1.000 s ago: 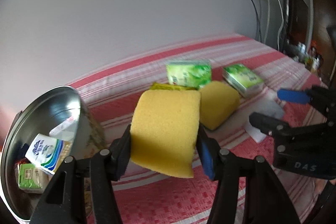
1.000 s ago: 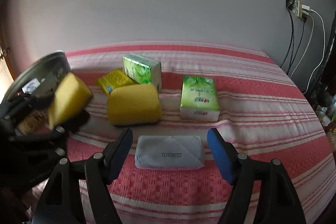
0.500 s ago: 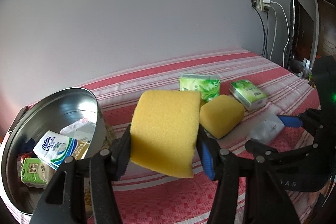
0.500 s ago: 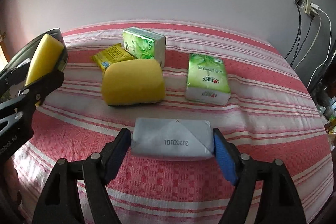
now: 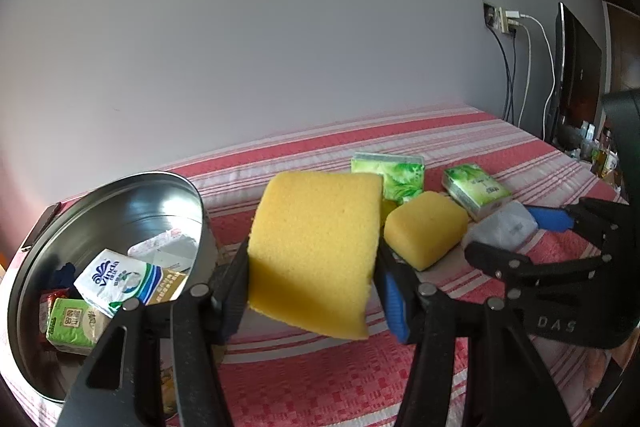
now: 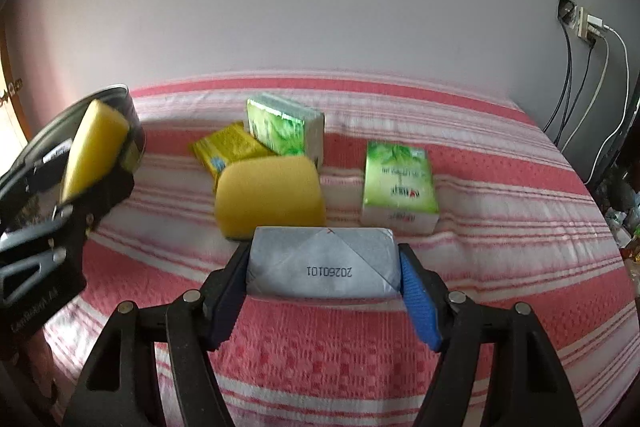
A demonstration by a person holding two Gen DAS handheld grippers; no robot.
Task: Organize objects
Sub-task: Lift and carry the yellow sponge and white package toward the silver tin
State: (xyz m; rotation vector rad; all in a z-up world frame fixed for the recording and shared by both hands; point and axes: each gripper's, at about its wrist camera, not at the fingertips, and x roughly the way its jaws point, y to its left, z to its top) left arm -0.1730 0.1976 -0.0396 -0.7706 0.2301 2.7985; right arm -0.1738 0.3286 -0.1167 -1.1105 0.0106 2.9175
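Observation:
My left gripper [image 5: 314, 281] is shut on a yellow sponge [image 5: 312, 243], held above the striped cloth just right of a steel bowl [image 5: 132, 183]. My right gripper [image 6: 322, 277] has a grey tissue pack [image 6: 320, 261] between its fingers. Its jaws are closing, and both pads touch the ends of the pack. In the left wrist view the right gripper [image 5: 516, 239] shows at the right with the grey pack [image 5: 504, 227]. The right wrist view has the left gripper [image 6: 94, 151] at its left edge, in front of the bowl.
The bowl holds a Vinda tissue pack [image 5: 120, 279], a green pack [image 5: 72, 323] and other packets. On the red-striped cloth [image 6: 500, 211] lie a second yellow sponge [image 6: 268, 195], two green tissue packs [image 6: 284, 127] [image 6: 396, 179] and a yellow packet [image 6: 228, 147]. Cables hang at the right.
The right gripper has come forward around the grey tissue pack and its fingers have drawn in onto it. The left gripper still holds the sponge and has turned slightly towards the bowl.

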